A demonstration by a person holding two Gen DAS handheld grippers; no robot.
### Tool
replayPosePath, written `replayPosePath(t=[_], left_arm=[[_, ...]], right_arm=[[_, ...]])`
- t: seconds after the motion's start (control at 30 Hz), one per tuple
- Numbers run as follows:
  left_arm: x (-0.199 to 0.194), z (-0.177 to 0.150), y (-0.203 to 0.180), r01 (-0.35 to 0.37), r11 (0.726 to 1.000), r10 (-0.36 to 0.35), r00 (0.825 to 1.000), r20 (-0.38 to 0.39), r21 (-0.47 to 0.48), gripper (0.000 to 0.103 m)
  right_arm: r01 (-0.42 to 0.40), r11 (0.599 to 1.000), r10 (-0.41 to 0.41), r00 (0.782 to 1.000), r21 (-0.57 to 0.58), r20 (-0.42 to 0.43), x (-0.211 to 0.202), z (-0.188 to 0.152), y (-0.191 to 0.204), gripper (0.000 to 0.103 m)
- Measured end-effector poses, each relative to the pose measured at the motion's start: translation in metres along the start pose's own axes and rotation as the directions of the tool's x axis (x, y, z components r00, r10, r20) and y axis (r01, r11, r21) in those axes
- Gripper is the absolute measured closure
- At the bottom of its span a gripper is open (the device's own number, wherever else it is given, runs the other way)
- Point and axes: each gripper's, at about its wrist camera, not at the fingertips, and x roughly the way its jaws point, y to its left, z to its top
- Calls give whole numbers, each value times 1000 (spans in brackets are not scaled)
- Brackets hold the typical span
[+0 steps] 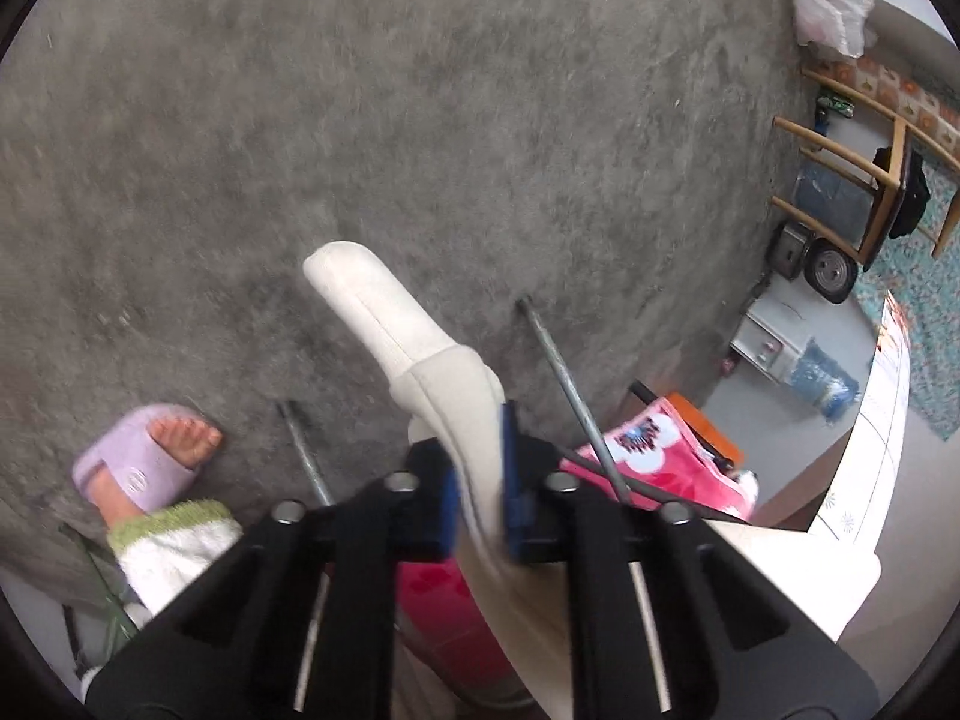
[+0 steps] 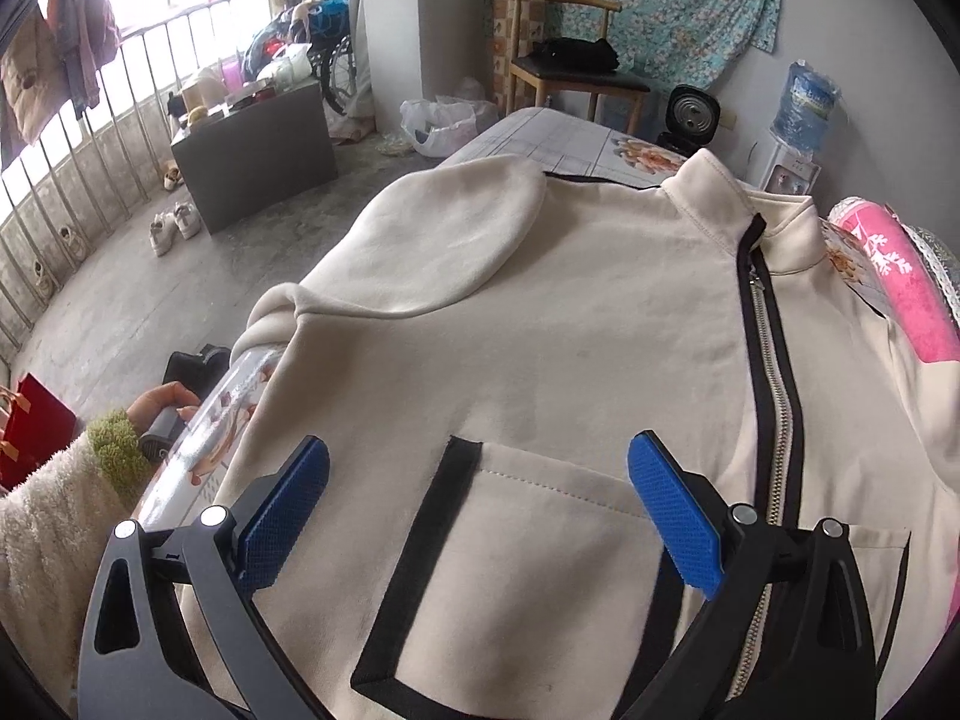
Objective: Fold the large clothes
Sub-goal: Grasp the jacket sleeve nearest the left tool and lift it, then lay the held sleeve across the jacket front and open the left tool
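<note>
A cream zip jacket (image 2: 540, 324) with black trim lies spread front-up on a table (image 2: 564, 138), its zipper (image 2: 774, 360) running down the right side and one sleeve folded across its upper left. My right gripper (image 2: 480, 510) is open and empty, hovering over the black-edged pocket (image 2: 456, 546). My left gripper (image 1: 480, 480) is shut on the jacket's other sleeve (image 1: 384, 312), which hangs off the table edge over the grey floor (image 1: 360, 90), cuff end pointing away.
Under the table stand metal legs (image 1: 564, 384) and a pink floral bag (image 1: 654, 450). My foot in a lilac slipper (image 1: 144, 456) is at left. A wooden chair (image 2: 570, 54), a water bottle (image 2: 804, 108), a grey box (image 2: 258, 150) and a railing (image 2: 72, 180) surround the table.
</note>
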Motion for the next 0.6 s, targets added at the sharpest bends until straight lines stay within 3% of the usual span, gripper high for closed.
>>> replayPosePath(t=[0.07,0.17,0.23,0.33,0.37,0.4,0.43,0.47,0.5,0.53,0.6], left_arm=[[-32,-6,-20,-29,997,21,994,107,67,98],[-98,-29,-65,-36,982,-14,965,262,184,99],[-150,-59,-104,-42,954,-74,926,370,296,99],[-222,-133,-171,-70,867,-205,853,480,494,99],[-241,-164,-192,-76,822,-258,834,488,564,99],[-257,-203,-216,-96,757,-314,814,489,646,99],[-267,-236,-233,-115,699,-355,801,482,706,99],[-273,-276,-250,-126,621,-400,798,452,773,99],[-273,-310,-263,-130,553,-429,803,415,823,99],[-268,-351,-276,-138,467,-448,815,368,873,99],[-246,-417,-291,-157,327,-442,846,297,932,99]], right_arm=[[5,1000,-6,1000,16,26,-16,-1,-10,6],[21,999,-24,997,39,71,-40,-3,-29,6],[26,998,-32,995,62,98,-56,-7,-41,6],[42,994,-55,990,98,132,-79,-19,-62,6],[45,992,-61,988,114,139,-87,-26,-71,6],[47,991,-64,988,126,143,-93,-30,-77,6],[50,989,-71,987,138,147,-99,-36,-82,6],[57,987,-80,985,153,152,-107,-43,-89,6],[63,984,-89,984,168,156,-113,-51,-95,6],[67,981,-96,983,182,157,-117,-56,-100,6],[76,972,-113,981,224,156,-129,-71,-117,6]])
